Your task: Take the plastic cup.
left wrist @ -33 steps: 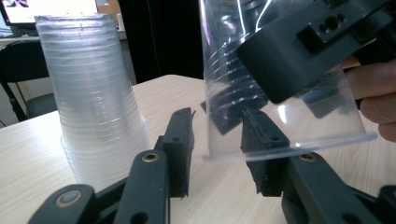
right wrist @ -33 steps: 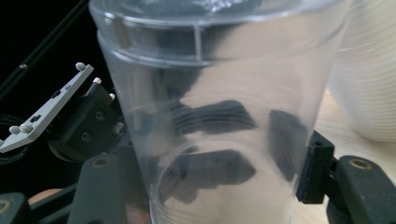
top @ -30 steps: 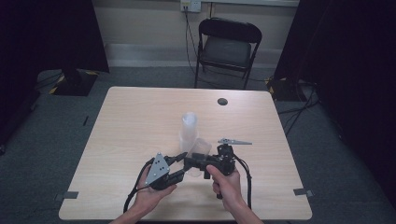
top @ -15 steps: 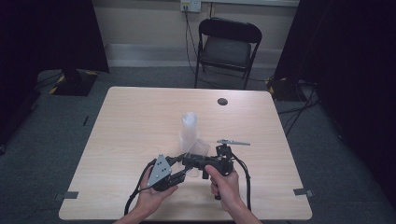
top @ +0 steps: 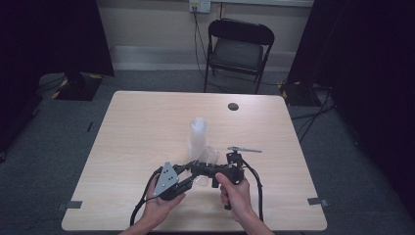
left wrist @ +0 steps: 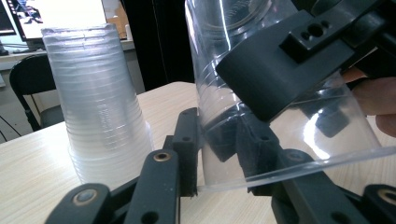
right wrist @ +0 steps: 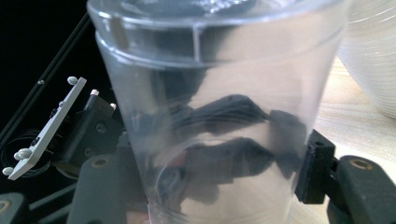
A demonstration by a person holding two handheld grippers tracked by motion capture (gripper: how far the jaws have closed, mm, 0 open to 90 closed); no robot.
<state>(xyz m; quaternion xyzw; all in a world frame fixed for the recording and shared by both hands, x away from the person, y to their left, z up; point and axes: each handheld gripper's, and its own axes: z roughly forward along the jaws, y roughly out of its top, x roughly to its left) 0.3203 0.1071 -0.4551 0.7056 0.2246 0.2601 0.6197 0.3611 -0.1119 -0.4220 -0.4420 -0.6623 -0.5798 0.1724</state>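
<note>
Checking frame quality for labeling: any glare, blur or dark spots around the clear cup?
Left gripper view: bright window glare streaks the held clear cup; cup stack fairly sharp. Right gripper view: cup very close and soft, black jaws smeared through its wall. High view: table evenly lit, room corners dark, cups small and faint.

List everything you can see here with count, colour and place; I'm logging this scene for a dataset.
Single cup: one, clear plastic, tilted, between the jaws of both grippers near the table's front.
Cup stack: one stack, clear plastic, upside down, mid-table, just behind the single cup.
Table: one, light wood, centre of the room.
Round cap: one, dark, near the table's far edge.
Folding chair: one, black, behind the table.
Wall socket: one, white, on the back wall.
Left gripper: one, black with a grey plate, shut on the single cup.
Right gripper: one, black, shut on the single cup.
</note>
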